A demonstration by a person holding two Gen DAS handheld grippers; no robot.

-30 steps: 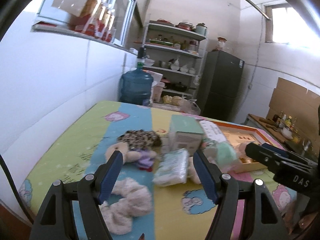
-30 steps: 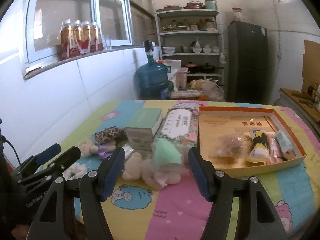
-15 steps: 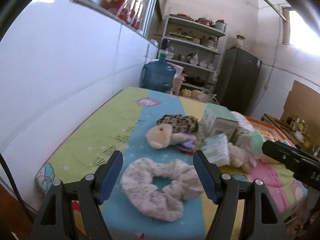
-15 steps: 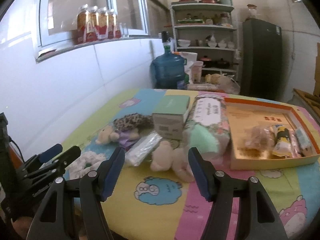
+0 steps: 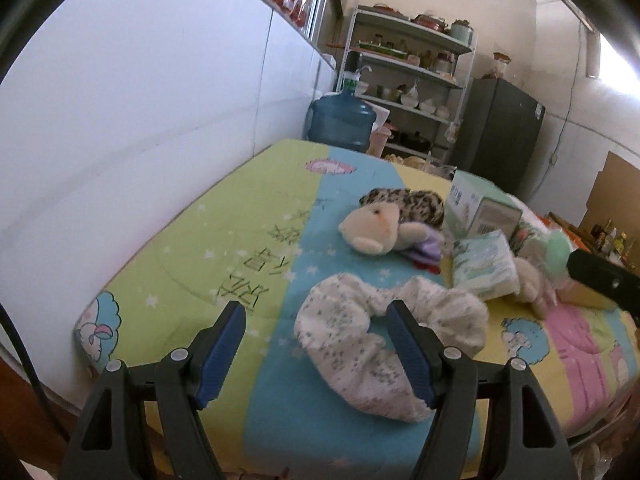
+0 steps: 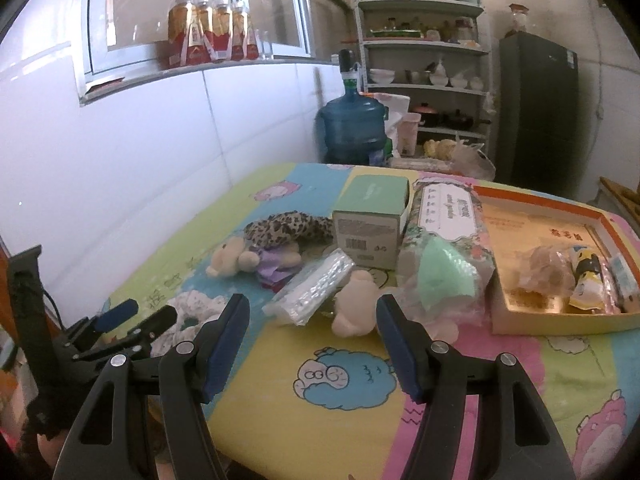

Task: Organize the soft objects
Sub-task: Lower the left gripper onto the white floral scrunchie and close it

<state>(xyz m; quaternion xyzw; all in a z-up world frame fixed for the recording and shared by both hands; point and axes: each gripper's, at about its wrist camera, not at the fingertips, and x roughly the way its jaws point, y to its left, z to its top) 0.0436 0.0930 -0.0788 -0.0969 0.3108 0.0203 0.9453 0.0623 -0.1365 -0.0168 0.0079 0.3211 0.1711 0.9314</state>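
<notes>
The left claw (image 5: 316, 318) has swung left, spread over the white scrunchie (image 5: 384, 340) near the table's (image 5: 180, 240) corner; right claw (image 6: 312, 312) spread too.

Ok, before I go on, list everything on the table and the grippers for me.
scrunchie: 1, white speckled, near left edge, by the left gripper
plush toy: 1, cream with purple, mid-left
leopard scrunchie: 1, behind the plush
tissue pack: 1, clear-white, centre
green box: 1, centre back
floral tissue pack: 1, beside the box
green puff: 1, bagged, centre-right
orange tray: 1, right, holds snacks
left gripper: open
right gripper: open
</notes>
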